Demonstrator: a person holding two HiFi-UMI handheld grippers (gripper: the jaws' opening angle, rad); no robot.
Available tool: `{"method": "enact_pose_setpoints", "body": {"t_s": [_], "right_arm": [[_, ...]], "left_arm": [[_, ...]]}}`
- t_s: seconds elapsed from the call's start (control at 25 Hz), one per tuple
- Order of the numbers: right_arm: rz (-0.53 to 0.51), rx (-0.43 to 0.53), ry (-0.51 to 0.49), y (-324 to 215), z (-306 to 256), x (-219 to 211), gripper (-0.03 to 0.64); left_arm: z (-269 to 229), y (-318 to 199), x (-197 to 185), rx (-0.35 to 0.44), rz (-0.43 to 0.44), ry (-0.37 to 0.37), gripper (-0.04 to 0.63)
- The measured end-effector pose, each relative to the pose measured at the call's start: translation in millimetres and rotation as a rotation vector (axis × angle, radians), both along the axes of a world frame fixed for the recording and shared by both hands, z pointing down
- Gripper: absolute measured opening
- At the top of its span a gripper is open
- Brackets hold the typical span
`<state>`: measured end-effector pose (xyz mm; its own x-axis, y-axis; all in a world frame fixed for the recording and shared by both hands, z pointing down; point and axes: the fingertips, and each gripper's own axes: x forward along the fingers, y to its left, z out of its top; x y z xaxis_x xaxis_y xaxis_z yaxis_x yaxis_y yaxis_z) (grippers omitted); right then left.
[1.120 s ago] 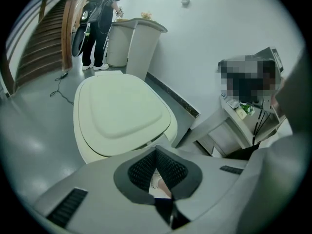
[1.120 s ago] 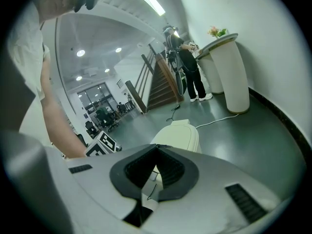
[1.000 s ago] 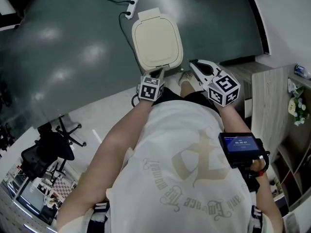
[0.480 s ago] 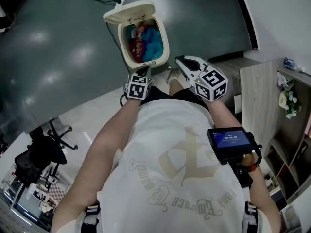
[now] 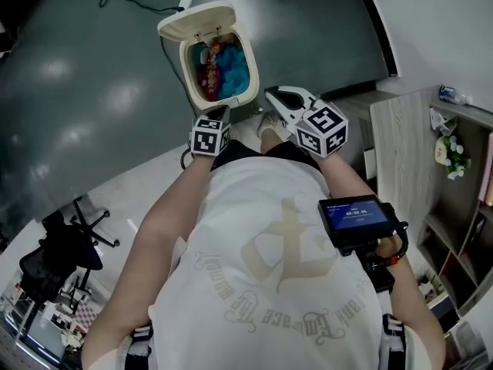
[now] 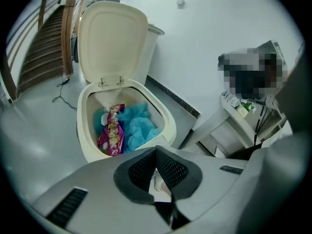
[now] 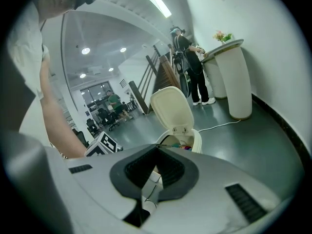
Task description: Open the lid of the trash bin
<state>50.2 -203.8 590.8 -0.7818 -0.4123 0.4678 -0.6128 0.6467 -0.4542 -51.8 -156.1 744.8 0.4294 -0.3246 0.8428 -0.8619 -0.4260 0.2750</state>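
Observation:
The cream trash bin (image 5: 228, 95) stands on the dark floor ahead of me, its lid (image 5: 194, 21) swung up and back. Inside lie crumpled blue material (image 6: 138, 127) and a pink snack wrapper (image 6: 112, 133). My left gripper (image 5: 223, 112) hovers just short of the bin's near rim, jaws shut and empty. My right gripper (image 5: 271, 93) hangs beside the bin's right front corner, also shut on nothing. The left gripper view looks down into the open bin (image 6: 87, 147) past the raised lid (image 6: 111, 39). In the right gripper view the bin (image 7: 195, 140) and lid (image 7: 170, 108) sit beyond the shut jaws.
A power strip with a cable (image 5: 185, 5) lies on the floor behind the bin. A wooden cabinet (image 5: 400, 141) stands to the right. Office chairs (image 5: 54, 253) are at the lower left. A person (image 7: 191, 67) stands by a white pedestal (image 7: 236, 82) in the distance.
The bin's lid was shut a second ago and now stands open, showing the contents. Both grippers remain near the bin's front, shifted slightly left in the view.

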Motion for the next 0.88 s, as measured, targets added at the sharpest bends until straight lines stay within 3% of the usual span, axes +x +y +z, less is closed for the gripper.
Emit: {"method": "enact_pose_setpoints", "body": {"t_s": [0.2, 0.88], "right_arm": [[0.012, 0.031, -0.010, 2, -9, -1, 0.006], [-0.044, 0.160, -0.053, 10, -62, -46, 0.005]], "left_arm": [[-22, 4, -7, 0.049, -0.055, 0.061, 0.012], [-151, -9, -56, 0.347, -0.159, 0.231, 0.012]]}}
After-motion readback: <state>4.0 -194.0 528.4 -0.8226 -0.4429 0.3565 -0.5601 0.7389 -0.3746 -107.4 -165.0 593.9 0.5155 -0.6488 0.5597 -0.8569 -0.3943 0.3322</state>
